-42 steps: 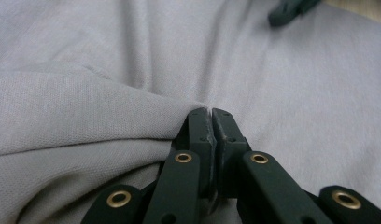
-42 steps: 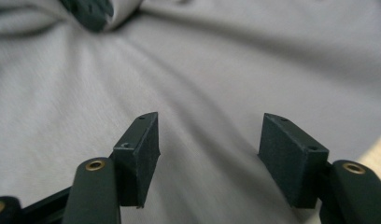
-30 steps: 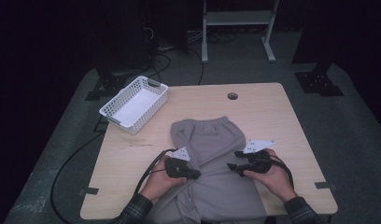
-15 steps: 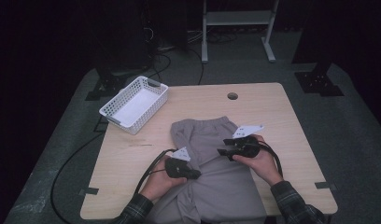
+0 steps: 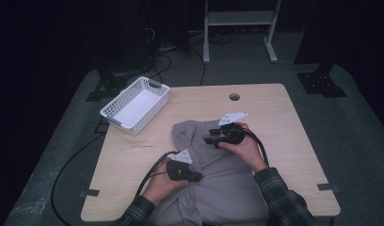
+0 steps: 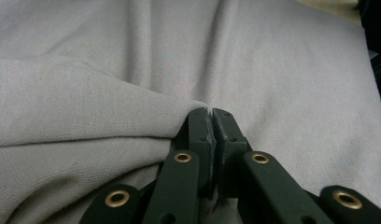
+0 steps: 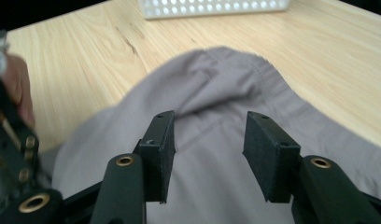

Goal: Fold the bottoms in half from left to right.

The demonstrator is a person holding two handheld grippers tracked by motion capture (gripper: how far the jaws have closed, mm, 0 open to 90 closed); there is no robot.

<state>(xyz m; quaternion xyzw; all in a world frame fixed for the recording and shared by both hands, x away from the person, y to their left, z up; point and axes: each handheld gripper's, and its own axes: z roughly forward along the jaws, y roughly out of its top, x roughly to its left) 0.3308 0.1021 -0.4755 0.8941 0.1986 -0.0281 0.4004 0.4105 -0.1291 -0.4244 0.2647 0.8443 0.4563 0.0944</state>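
Observation:
A grey garment (image 5: 228,181) lies spread on the wooden table (image 5: 284,113), its lower end hanging over the near edge. My left gripper (image 5: 197,178) rests on the cloth's left side. In the left gripper view it (image 6: 210,112) is shut on a raised fold of the grey cloth (image 6: 272,60). My right gripper (image 5: 208,140) hovers over the garment's upper part, pointing left. Its jaws (image 7: 209,126) have just been closing and stand apart, with the cloth's rounded far end (image 7: 216,84) beyond them and nothing pressed between the pads.
A white mesh basket (image 5: 143,120) stands at the table's back left, its wall also visible in the right gripper view (image 7: 212,7). A cable hole (image 5: 234,97) sits near the far edge. Bare wood lies right of the garment. Cables trail off the left side.
My right gripper has moved from the garment's right side up and left, toward its far end, and its jaws have narrowed. The left gripper has stayed put on its fold.

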